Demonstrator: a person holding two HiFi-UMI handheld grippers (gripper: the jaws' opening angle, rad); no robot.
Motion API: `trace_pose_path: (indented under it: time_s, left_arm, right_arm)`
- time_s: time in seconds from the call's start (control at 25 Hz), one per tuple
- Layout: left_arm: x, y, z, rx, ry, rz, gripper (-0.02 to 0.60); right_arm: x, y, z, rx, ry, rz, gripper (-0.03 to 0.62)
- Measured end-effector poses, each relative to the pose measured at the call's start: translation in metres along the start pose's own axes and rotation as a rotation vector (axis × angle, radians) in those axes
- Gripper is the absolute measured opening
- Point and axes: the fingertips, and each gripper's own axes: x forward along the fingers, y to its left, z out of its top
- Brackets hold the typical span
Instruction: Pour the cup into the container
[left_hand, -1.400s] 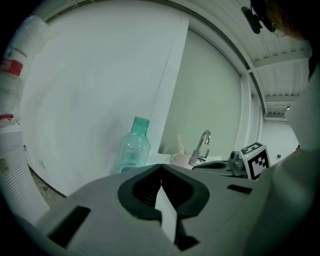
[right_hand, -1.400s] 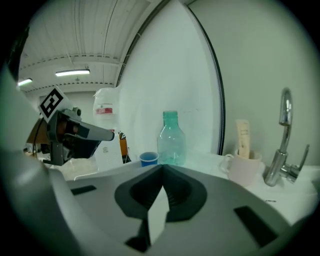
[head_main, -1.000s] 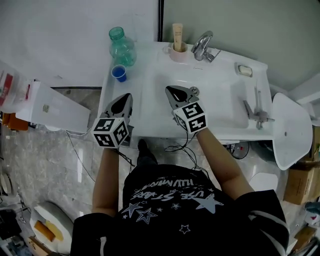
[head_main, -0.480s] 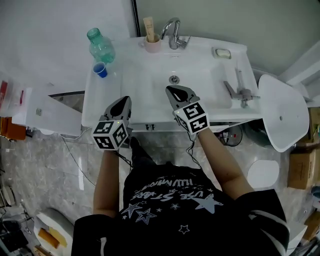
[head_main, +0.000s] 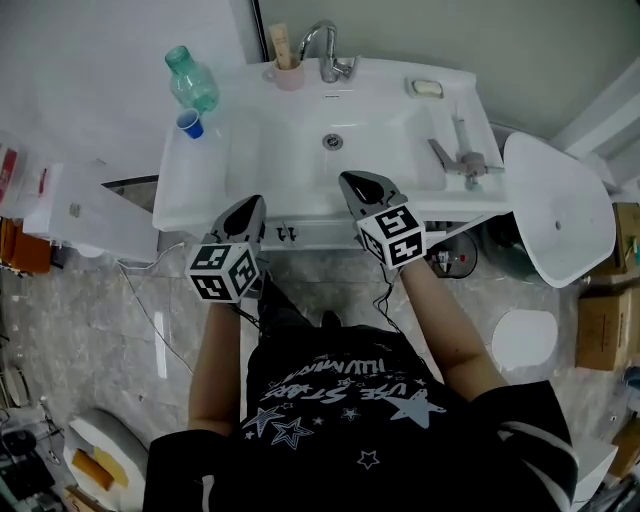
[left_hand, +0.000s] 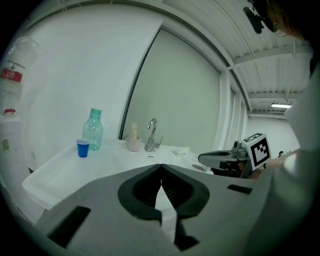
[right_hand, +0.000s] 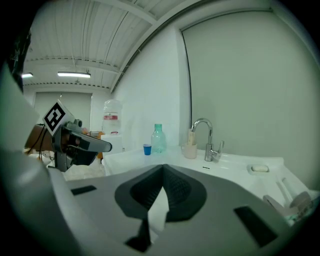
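A small blue cup (head_main: 188, 123) stands on the left ledge of the white sink (head_main: 400, 150), beside a green-tinted plastic bottle (head_main: 190, 80). Both are far ahead in the left gripper view, cup (left_hand: 83, 148) and bottle (left_hand: 93, 130), and in the right gripper view, cup (right_hand: 147, 149) and bottle (right_hand: 158, 138). My left gripper (head_main: 254, 201) (left_hand: 161, 166) is shut and empty, just short of the sink's front edge. My right gripper (head_main: 351, 179) (right_hand: 163, 166) is shut too, holds nothing, and reaches the front rim below the basin.
At the back of the sink are a faucet (head_main: 325, 50), a beige tumbler with a tube (head_main: 288, 72) and a soap dish (head_main: 425, 88). A white oval lid (head_main: 555, 215) stands to the right, a white cabinet (head_main: 70, 215) to the left. Cables lie on the marble floor.
Both grippers have drawn back from above the basin to the sink's front edge. The sink, cup and bottle now sit farther ahead. Both jaws stay shut.
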Motion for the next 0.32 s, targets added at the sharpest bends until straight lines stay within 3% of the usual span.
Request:
trace_pose_path:
  time_s: [0.32]
  left_arm:
    - [-0.019, -0.017, -0.023, -0.021, 0.013, 0.012, 0.011]
  right_arm:
    - [-0.028, 0.006, -0.017, 0.017, 0.004, -0.011, 0.005]
